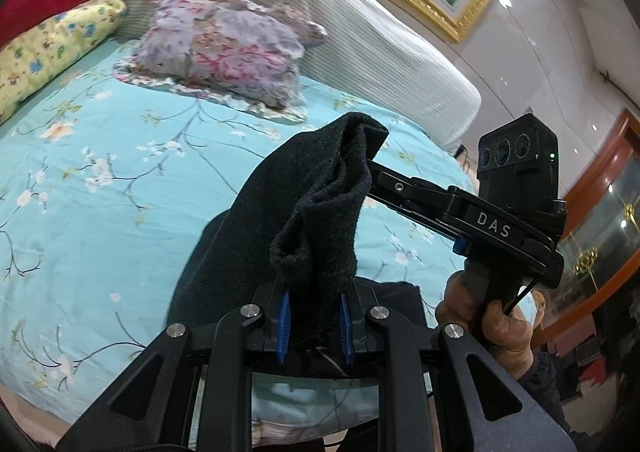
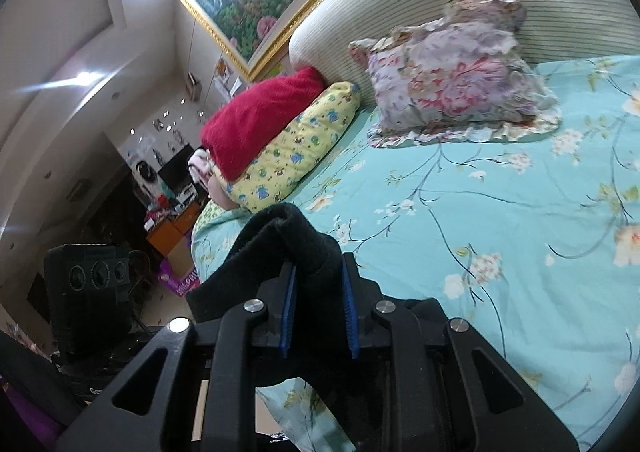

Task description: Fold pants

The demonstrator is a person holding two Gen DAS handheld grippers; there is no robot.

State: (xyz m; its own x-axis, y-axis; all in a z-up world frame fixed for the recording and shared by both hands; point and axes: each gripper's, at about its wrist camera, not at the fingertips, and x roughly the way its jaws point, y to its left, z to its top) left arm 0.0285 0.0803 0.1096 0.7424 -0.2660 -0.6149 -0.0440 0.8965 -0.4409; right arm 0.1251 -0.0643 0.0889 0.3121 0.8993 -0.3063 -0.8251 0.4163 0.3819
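Both the left hand-held gripper (image 1: 314, 312) and the right hand-held gripper (image 2: 318, 308) are clamped on the black pants (image 1: 280, 212). The cloth hangs lengthwise between them above the bed (image 1: 100, 180) near its foot edge, neither nearer.

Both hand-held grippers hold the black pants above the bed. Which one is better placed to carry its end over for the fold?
Probably the right hand-held gripper: it grips the higher end of the black pants; near the left one they already drape onto the bed.

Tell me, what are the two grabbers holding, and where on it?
Both hold the black pants. The left gripper pinches a bunched edge between its jaws. The right gripper pinches another bunched edge. Which part of the pants each edge is, I cannot tell.
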